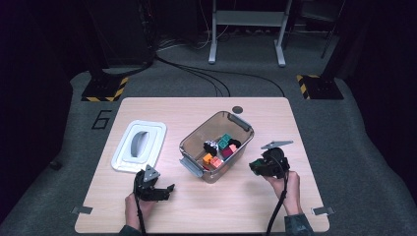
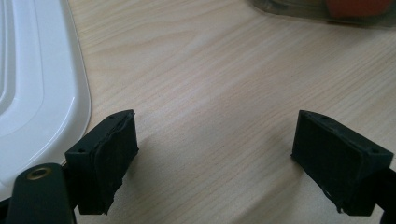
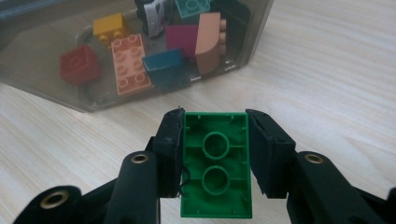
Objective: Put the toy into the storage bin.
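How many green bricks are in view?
2: a green brick clamped in the right gripper, and a teal-green brick inside the clear box. More may be hidden.

- White lid (image 1: 138, 146) lying flat on the wooden table (image 1: 255, 206), at nine o'clock of the bin.
- Small dark disc (image 1: 238, 109) at the table's twelve o'clock edge.
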A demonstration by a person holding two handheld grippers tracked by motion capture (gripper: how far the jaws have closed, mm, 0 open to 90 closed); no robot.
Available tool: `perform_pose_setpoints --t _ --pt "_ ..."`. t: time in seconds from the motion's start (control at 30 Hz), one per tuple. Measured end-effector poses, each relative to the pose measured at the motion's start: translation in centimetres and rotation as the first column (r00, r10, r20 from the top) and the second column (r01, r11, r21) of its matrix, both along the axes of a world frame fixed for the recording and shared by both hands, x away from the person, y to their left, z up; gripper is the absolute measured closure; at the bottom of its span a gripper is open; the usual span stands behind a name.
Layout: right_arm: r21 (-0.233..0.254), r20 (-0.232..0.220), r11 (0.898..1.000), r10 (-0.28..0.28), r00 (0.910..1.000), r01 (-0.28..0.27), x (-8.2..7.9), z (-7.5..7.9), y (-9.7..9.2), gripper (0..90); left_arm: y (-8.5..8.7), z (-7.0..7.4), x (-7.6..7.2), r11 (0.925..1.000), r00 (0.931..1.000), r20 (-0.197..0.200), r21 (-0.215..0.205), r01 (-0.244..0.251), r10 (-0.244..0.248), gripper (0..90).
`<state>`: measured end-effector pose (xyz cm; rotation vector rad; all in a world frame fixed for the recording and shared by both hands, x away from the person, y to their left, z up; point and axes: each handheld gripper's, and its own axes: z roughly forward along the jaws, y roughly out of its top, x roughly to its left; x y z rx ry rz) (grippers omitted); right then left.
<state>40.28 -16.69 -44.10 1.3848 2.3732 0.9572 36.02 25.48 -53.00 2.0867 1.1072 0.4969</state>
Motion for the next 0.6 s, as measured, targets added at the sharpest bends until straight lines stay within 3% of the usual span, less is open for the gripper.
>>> perform_pose_setpoints --t 0.6 --pt "0.01 0.086 1.0 0.027 0.9959 -0.028 0.7 4.7 1.1 58.8 0.0 0.0 0.0 1.0 1.0 -0.001 -0.001 0.001 -0.001 13.8"
